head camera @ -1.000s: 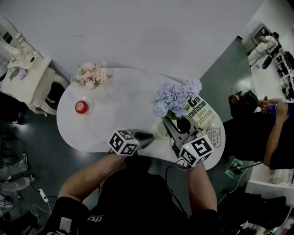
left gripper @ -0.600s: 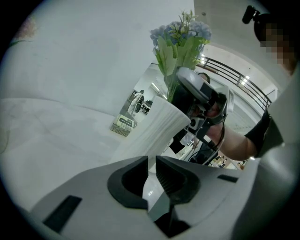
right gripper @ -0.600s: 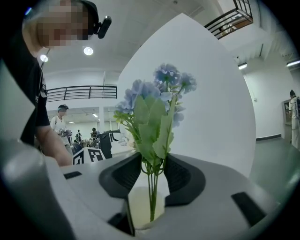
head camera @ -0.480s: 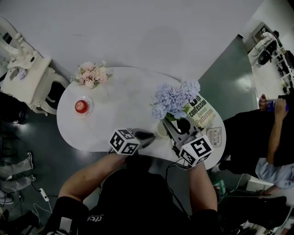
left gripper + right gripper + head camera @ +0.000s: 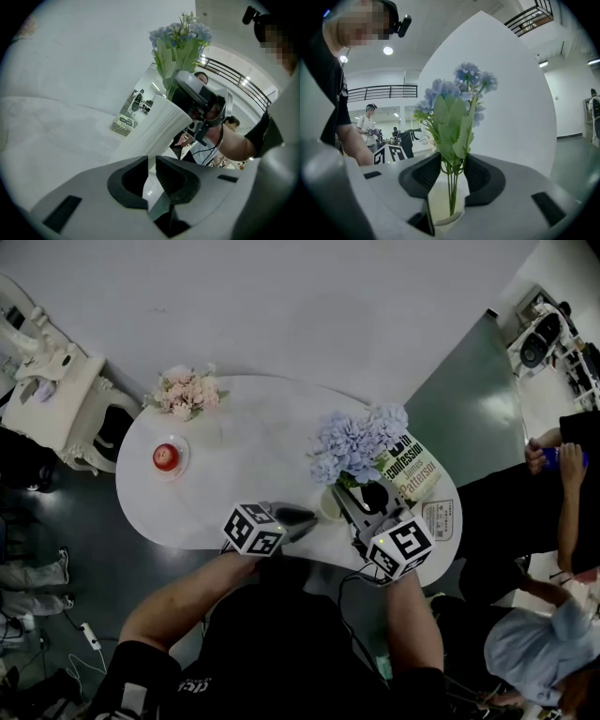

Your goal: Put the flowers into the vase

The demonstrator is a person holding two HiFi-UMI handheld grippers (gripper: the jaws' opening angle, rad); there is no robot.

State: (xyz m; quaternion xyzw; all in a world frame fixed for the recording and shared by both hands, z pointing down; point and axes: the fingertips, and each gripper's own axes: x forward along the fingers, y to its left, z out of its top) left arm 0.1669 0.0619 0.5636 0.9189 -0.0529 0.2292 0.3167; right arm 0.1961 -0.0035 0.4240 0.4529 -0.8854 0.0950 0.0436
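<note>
Two grippers met low and right of centre in the head view. The left gripper clamped the white ribbed vase. The right gripper pinched the green stems of the pale blue flowers, which already stood inside the vase. The next move, I judge, called for opening the right jaws gently and then withdrawing.

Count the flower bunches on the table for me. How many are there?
2. A pink bunch sits at the table's far left edge. A blue bunch stands in the vase on the near right, between the right tongs. None seem hidden.
</note>
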